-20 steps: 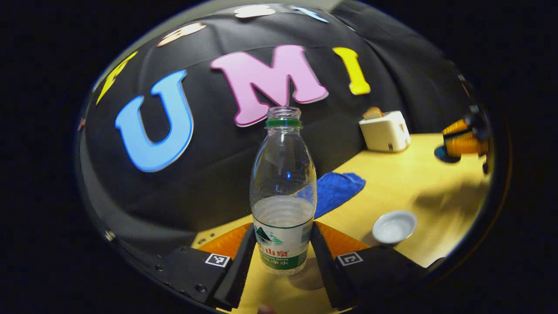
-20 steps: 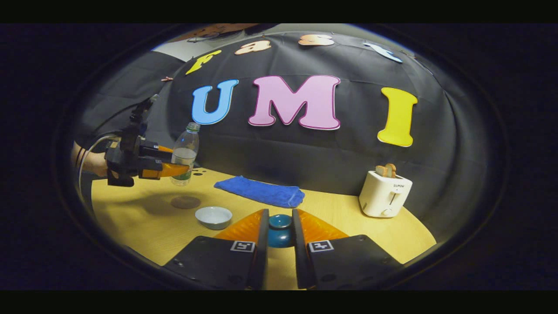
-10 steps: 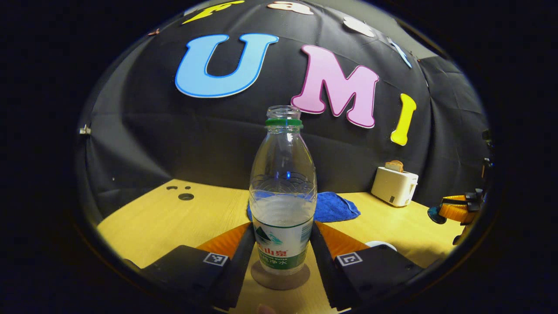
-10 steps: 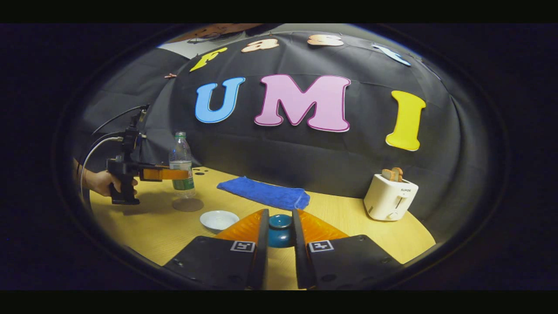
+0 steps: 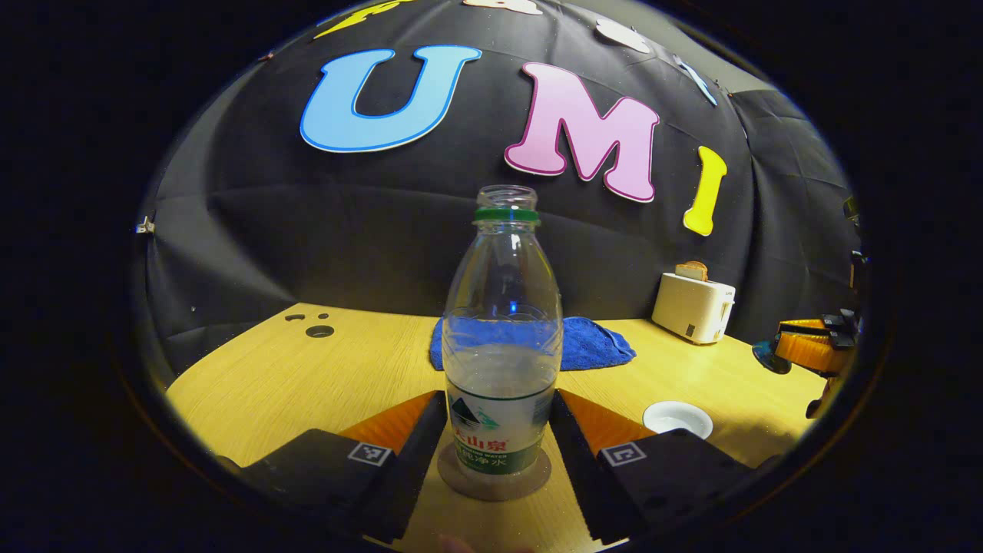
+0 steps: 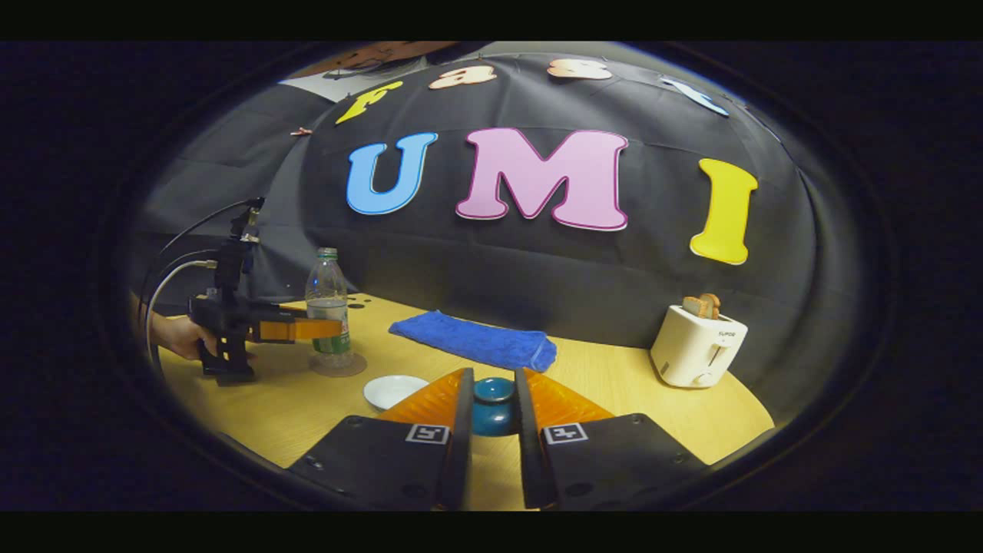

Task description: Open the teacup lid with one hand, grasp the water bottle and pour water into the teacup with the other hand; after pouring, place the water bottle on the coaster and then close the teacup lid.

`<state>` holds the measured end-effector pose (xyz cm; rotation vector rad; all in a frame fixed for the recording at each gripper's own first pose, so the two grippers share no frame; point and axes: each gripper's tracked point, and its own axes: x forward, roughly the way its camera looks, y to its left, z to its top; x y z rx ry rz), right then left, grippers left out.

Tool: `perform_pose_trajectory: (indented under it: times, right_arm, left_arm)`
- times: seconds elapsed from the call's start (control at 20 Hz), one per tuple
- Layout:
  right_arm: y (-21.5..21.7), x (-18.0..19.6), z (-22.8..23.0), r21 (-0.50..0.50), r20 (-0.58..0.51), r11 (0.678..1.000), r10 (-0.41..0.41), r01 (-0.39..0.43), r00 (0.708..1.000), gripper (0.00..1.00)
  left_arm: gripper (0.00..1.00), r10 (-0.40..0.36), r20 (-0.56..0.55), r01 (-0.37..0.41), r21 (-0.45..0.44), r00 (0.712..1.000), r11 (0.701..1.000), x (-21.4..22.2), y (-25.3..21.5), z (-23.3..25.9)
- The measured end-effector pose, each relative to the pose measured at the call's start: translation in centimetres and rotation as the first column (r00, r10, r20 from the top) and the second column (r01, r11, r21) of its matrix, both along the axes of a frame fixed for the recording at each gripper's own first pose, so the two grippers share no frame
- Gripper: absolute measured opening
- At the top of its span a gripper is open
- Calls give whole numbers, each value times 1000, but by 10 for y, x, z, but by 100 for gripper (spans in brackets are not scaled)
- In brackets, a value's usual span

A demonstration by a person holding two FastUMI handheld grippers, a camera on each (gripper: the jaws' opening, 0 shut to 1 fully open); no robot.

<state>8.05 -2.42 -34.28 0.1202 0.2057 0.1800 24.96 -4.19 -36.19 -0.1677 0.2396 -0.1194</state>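
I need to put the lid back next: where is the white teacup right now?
In the right gripper view the white teacup sits on the table, just right of the coaster bearing the water bottle, before the blue cloth.

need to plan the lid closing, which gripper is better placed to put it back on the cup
Right. The right gripper already grips the blue lid, with the white teacup nearby; the left gripper flanks the water bottle on the coaster.

Blue cloth lying crumpled on the wooden desk, close to the black cloth wall. White toaster standing upright well to the right of the cloth, two browned bread slices poking from its slots. Seen again from the left gripper view: cloth, toaster, and small dark round holes in the desk near its far left edge.
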Motion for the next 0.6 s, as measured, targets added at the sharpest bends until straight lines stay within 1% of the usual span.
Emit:
perform_pose_trajectory:
  times: [0.05, 0.1, 0.15, 0.2, 0.3, 0.6]
  right_arm:
    - [3, 1, 1, 6, 0, 1000, 3, -3, 1000, 34]
    - [8, 2, 2, 14, 2, 1000, 6, -6, 1000, 34]
    - [12, 3, 3, 23, 3, 1000, 11, -11, 1000, 30]
    - [16, 6, 4, 35, 6, 999, 16, -16, 1000, 30]
    - [29, 10, 5, 62, 8, 998, 31, -31, 999, 25]
    - [73, 29, -3, 114, 7, 990, 84, -85, 996, 25]
  left_arm:
    - [86, -3, 0, 3, -6, 1000, 1000, 0, -2, 0]
    - [90, -5, -1, 5, -6, 1000, 1000, -1, -2, 1]
    - [92, -11, -6, 11, 1, 1000, 1000, -1, -2, 0]
    - [94, -20, -12, 20, 10, 1000, 1000, -3, -3, -2]
    - [95, -39, -17, 39, 21, 999, 999, -7, -7, -3]
    - [95, -67, -46, 67, -1, 997, 998, -32, -13, -12]
